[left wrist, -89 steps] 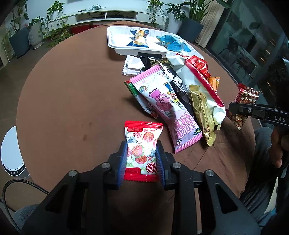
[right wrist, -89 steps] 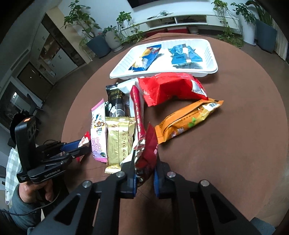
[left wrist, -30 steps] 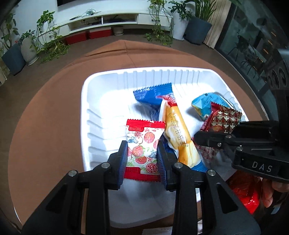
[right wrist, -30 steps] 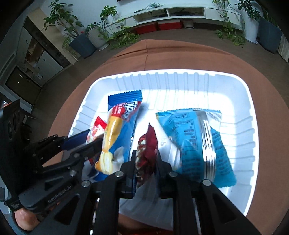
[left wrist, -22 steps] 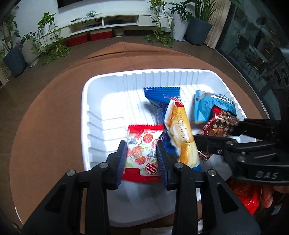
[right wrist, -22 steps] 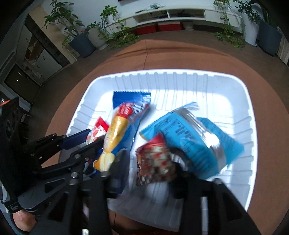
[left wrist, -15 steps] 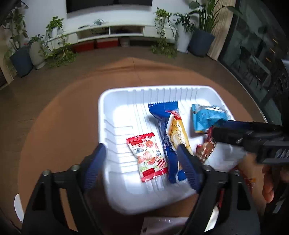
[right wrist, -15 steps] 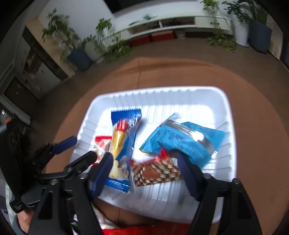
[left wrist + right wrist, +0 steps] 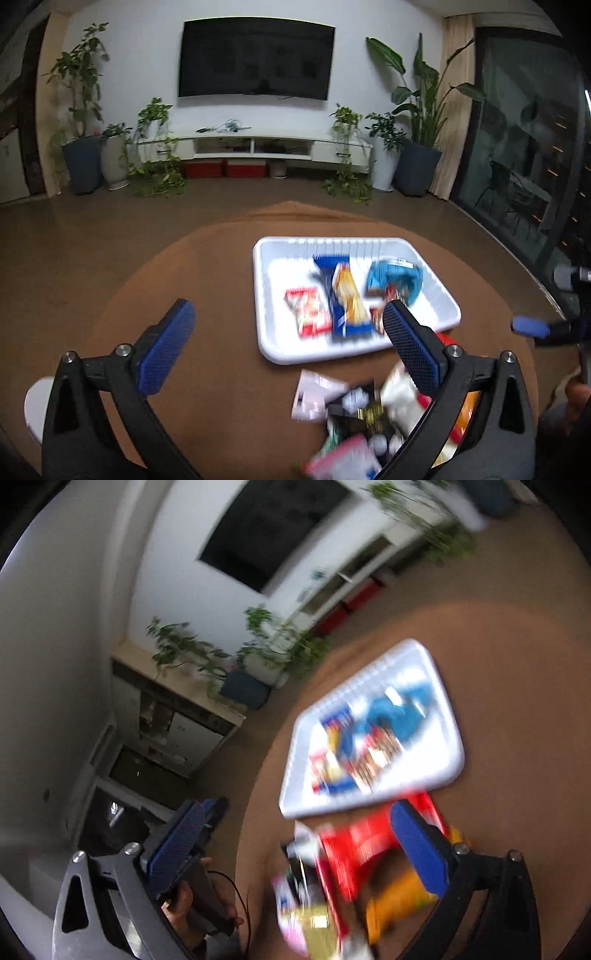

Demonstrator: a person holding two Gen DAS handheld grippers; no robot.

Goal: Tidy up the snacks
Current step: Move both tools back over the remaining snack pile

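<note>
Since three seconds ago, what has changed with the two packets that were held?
Both were carried from the table into the white tray and let go: the strawberry packet from the left hand-held gripper, the dark red packet from the right hand-held gripper. Jaws have just opened wide, empty, and pulled back. The snack pile stays outside the tray.

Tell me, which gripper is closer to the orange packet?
Right, probably. The orange packet lies just below the right gripper; the left gripper hangs beyond the snack pile. Both jaws have just been opening, holding nothing.
</note>
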